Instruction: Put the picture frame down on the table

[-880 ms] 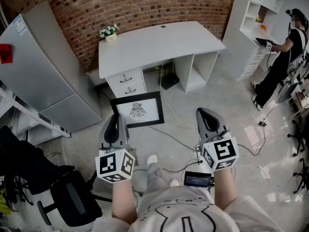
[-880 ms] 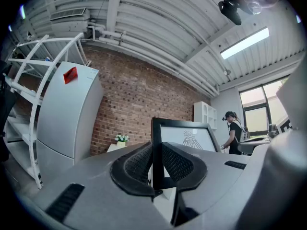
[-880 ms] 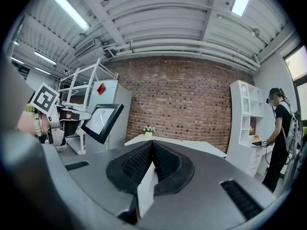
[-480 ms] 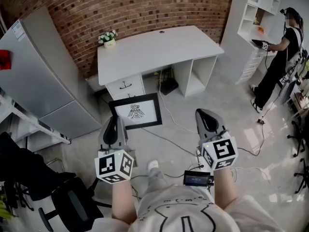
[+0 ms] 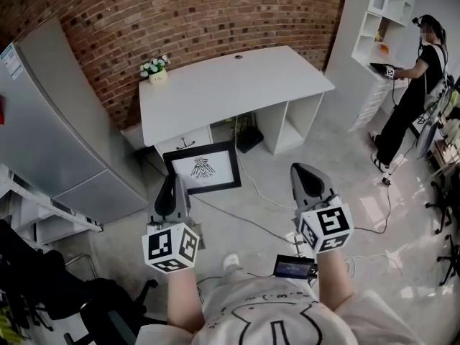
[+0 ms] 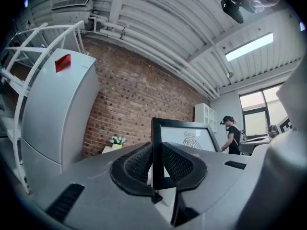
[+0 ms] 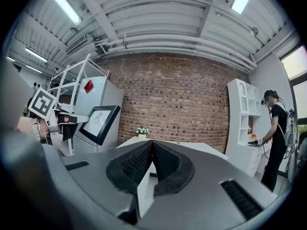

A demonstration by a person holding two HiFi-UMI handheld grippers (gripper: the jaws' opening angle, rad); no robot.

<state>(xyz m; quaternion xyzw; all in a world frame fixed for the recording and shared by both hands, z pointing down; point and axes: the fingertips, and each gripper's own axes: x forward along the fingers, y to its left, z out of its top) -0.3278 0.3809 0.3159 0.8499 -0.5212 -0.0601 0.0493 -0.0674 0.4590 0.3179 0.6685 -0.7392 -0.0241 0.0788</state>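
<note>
A black picture frame with a white mat and a dark emblem is held in the air in front of the white table. My left gripper is shut on the frame's left edge; in the left gripper view the frame stands upright between the pads. My right gripper hangs at the right, shut with nothing between its jaws. In the right gripper view the frame shows at the left with the table ahead.
A small pot of white flowers stands on the table's far left corner. A grey fridge is at the left. White shelves and a person stand at the right. Cables cross the floor. A brick wall is behind.
I have moved closer to the table. The frame, still held by the left gripper, now overlaps the drawers under the table's left part.
</note>
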